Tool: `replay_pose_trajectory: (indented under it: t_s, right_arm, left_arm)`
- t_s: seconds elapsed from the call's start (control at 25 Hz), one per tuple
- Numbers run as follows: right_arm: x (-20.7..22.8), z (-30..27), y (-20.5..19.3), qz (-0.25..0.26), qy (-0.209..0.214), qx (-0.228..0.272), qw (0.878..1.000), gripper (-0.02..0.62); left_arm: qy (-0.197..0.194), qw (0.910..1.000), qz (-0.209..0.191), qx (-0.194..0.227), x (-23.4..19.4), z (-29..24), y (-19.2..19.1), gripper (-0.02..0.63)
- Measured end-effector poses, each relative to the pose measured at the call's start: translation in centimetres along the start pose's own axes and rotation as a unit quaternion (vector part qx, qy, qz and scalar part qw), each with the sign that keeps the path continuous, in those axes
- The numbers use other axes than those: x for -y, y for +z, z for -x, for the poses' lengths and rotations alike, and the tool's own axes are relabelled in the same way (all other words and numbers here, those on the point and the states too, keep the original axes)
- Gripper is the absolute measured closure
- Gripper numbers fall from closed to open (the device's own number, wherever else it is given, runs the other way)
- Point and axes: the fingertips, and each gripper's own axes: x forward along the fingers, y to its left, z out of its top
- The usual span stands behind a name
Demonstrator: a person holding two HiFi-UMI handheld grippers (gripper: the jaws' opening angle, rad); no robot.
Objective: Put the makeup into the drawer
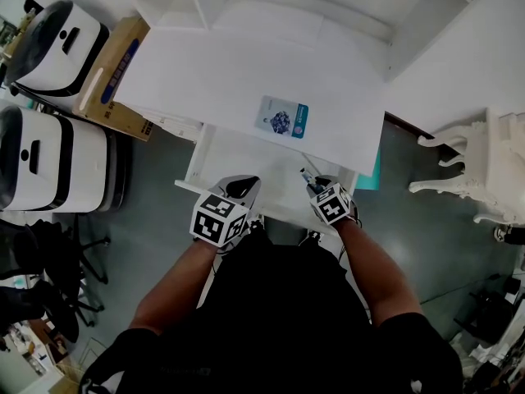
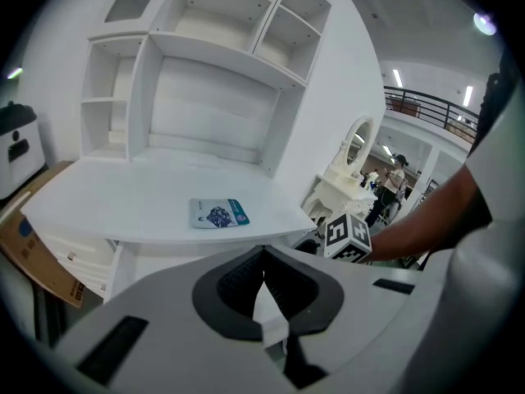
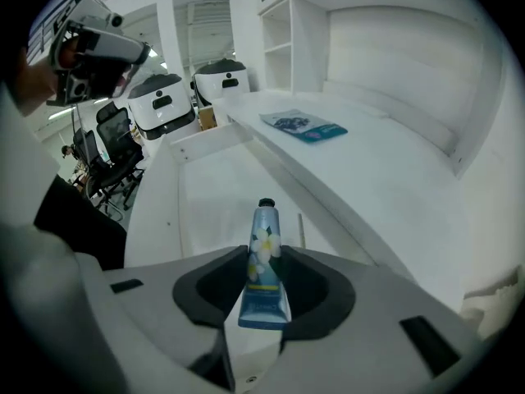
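A small blue makeup tube (image 3: 265, 228) with a white flower print and a black cap is pinched between the pads of my right gripper (image 3: 264, 251), cap pointing away. In the head view the tube (image 1: 308, 179) and right gripper (image 1: 316, 189) hang over the right part of the open white drawer (image 1: 190, 185) under the desk top (image 1: 230, 80). The drawer's bare floor (image 3: 213, 187) lies below the tube. My left gripper (image 1: 244, 187) sits at the drawer's front edge, left of the right one. Its fingertips (image 2: 264, 251) meet with nothing between them.
A blue and white packet (image 1: 283, 117) lies on the desk top, below a white hutch (image 2: 213, 72). Two white machines (image 1: 49, 97), a cardboard box (image 1: 115, 68) and black chairs (image 1: 49, 253) stand at the left. A white ornate table (image 1: 480, 167) is at the right.
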Motion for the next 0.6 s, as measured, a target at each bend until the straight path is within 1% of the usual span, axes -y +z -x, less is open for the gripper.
replay_pose_trajectory:
  t_s: [0.24, 0.4, 0.6]
  right_arm:
    - [0.4, -3.4, -2.6, -0.023, -0.004, -0.052, 0.998, 0.457]
    - [0.8, -5.2, -3.4, -0.036, -0.008, -0.07, 0.997, 0.457]
    - [1.3, -6.7, -4.1, -0.037, -0.008, -0.084, 0.996, 0.457]
  left_arm:
    - [0.006, 0.9999, 0.003, -0.01, -0.3, 0.1, -0.7, 0.597]
    - [0.01, 0.9998, 0.001, -0.014, -0.4, 0.4, -0.5, 0.597]
    - [0.02, 0.9997, 0.003, -0.016, -0.9, 1.0, -0.8, 0.597]
